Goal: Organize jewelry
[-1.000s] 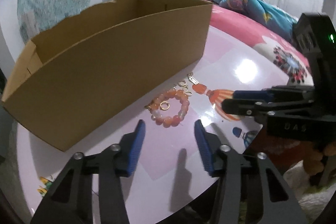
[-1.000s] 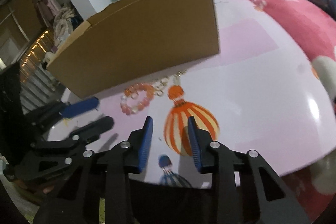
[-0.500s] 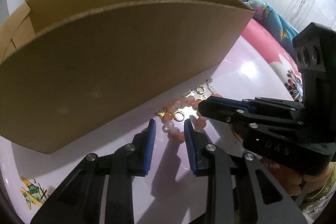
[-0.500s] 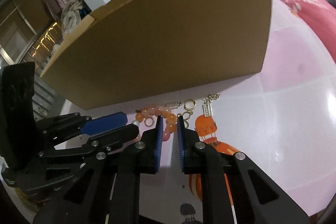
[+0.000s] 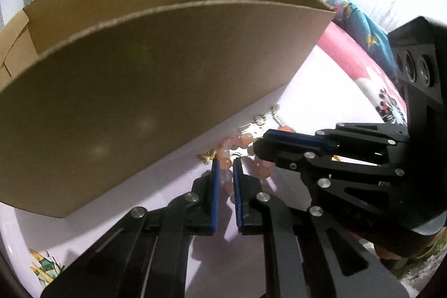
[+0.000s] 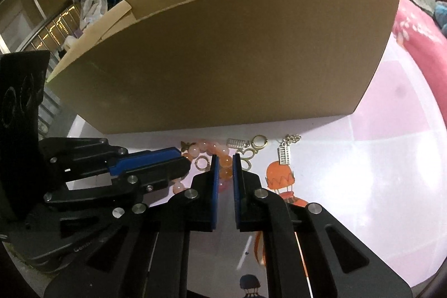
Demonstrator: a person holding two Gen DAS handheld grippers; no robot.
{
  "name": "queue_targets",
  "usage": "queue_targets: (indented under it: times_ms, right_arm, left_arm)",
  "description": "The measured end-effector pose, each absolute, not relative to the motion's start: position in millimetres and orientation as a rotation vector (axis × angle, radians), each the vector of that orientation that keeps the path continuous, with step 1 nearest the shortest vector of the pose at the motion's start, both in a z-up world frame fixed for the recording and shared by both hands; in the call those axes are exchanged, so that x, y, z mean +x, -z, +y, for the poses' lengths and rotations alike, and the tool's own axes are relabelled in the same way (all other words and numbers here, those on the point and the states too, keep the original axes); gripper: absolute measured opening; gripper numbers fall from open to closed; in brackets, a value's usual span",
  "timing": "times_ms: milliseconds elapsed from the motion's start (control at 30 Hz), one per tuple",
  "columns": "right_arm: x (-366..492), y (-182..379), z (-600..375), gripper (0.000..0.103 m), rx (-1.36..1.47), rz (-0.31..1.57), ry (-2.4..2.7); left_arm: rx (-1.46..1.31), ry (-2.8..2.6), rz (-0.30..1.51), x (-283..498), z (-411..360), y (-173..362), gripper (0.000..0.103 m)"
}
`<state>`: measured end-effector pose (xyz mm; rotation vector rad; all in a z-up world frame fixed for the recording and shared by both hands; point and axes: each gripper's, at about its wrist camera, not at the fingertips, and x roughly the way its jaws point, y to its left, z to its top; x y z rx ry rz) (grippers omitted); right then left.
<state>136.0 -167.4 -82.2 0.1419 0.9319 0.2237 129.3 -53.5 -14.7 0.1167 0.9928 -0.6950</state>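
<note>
Left wrist view: left gripper [image 5: 224, 164] is clamped on the bead bracelet [image 5: 240, 143], which lies on the table [image 5: 92, 228] just beside the cardboard box [image 5: 139, 91]. Right gripper [image 6: 223, 159] is closing, its pads already on the bracelet's opposite side.

Peach bead bracelet [image 6: 220, 158] flat on table, beside gold earrings [image 6: 258, 143].

Both grippers point steeply downward and sit close together, their tips almost meeting. The left gripper [image 5: 224, 162] has its blue-padded jaws drawn nearly together, pinching the beads between them. The right gripper [image 6: 223, 158], crossing in from the right in the left wrist view, is closing its jaws on beads too.
</note>
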Motion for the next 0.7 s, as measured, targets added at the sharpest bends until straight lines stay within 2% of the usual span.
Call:
queue_targets:
  times_ms: [400,600,700]
  right_arm:
    - [111,66,-154,0.007,0.142,0.885,-0.298]
    - [126,81,-123,0.008,0.145,0.931,-0.42]
    - [129,83,-131,0.012,0.188,0.946,-0.425]
  left_arm:
    - [0.111,0.695,0.923,104,-19,-16,0.009]
    - [0.103,0.531,0.952,105,17,-1,0.01]
    - [0.082,0.484,0.979,109,28,6,0.01]
